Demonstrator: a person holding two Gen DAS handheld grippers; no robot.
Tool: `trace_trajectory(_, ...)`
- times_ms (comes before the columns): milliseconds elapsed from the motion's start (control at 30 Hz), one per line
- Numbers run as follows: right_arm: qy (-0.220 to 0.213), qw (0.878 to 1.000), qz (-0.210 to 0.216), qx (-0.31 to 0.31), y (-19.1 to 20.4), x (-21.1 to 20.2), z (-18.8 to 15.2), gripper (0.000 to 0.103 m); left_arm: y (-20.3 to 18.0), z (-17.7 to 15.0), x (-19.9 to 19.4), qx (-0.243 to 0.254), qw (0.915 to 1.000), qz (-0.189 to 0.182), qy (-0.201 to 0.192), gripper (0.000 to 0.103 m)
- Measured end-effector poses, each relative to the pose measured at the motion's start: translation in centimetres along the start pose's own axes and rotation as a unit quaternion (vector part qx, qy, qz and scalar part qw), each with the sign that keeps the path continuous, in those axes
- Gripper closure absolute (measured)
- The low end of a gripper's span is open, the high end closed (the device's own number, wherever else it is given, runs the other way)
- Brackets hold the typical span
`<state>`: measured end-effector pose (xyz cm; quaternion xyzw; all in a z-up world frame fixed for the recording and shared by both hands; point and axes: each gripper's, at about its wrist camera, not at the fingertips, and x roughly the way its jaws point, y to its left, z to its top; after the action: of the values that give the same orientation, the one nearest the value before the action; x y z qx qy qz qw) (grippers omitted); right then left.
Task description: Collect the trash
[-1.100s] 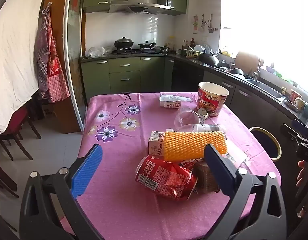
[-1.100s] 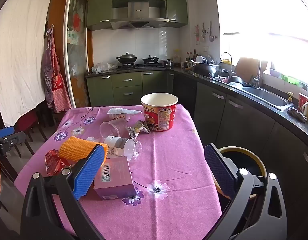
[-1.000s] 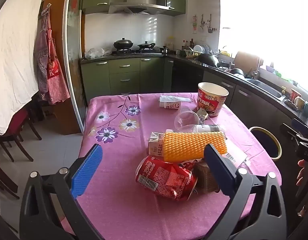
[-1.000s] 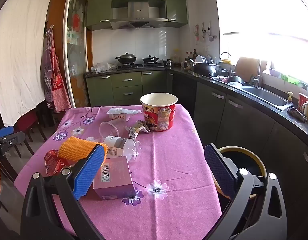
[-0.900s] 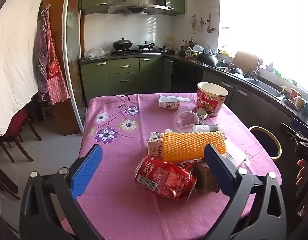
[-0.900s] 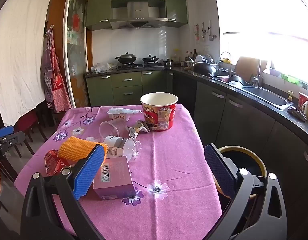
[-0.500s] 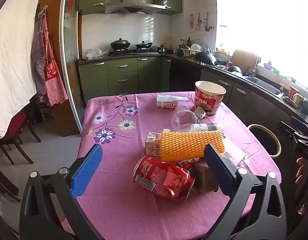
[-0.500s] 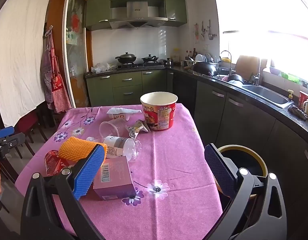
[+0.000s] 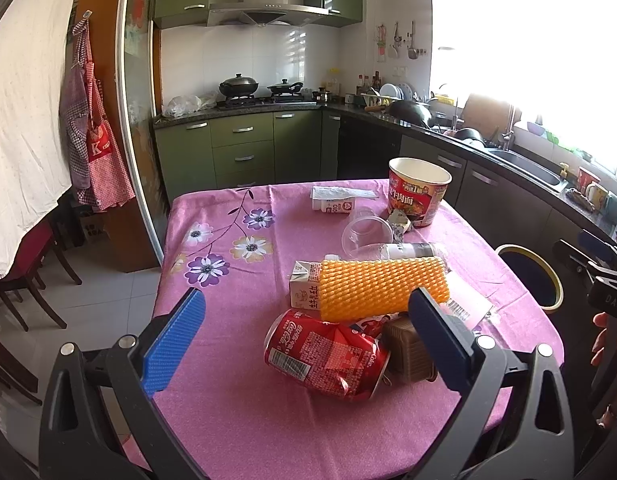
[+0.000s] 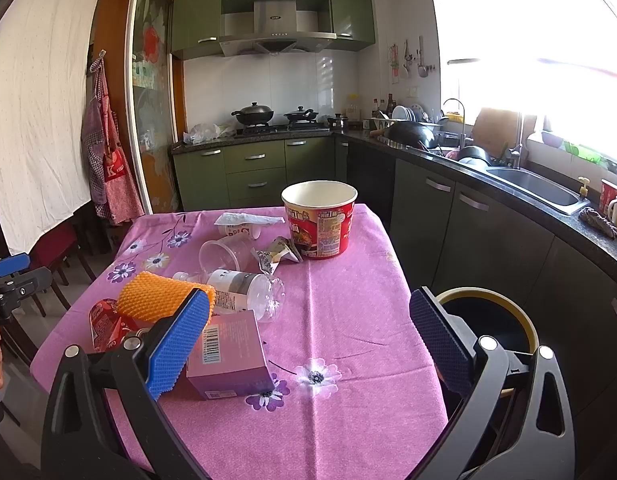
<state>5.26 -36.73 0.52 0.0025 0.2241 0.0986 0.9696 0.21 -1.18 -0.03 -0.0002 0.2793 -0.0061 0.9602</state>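
Observation:
Trash lies on a pink flowered tablecloth [image 9: 212, 420]. A crushed red cola can [image 9: 326, 354] lies just ahead of my open, empty left gripper [image 9: 306, 332]. Behind it are an orange foam net [image 9: 382, 288], a milk carton [image 9: 304, 290], a brown cup [image 9: 408, 350], a clear bottle [image 9: 408, 250], a clear plastic cup [image 9: 364, 232] and a red noodle bucket [image 9: 418, 196]. My right gripper [image 10: 308, 338] is open and empty above the table's near edge, with a pink box [image 10: 228, 354] by its left finger. The bin [image 10: 492, 320] stands right of the table.
Green kitchen cabinets and a stove with pots [image 10: 268, 114] are behind the table. A dark counter with a sink [image 10: 532, 188] runs along the right. Chairs [image 9: 24, 276] stand on the tiled floor at left. A yoghurt bottle and tissue [image 10: 244, 224] lie at the table's far side.
The left wrist view has shifted slightly, so the trash sits a little lower and left in it. The right gripper has barely moved. Both grippers stay open.

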Motion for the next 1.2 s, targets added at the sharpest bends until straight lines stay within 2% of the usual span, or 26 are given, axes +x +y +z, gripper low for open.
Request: trace_trajectory(1200, 0.005, 1.000, 0.002, 0.005, -0.32, 0.54, -0.01, 0.004, -0.47, 0.14, 0.29, 0.010, 0.9999, -0.009, 0.008, 0.006)
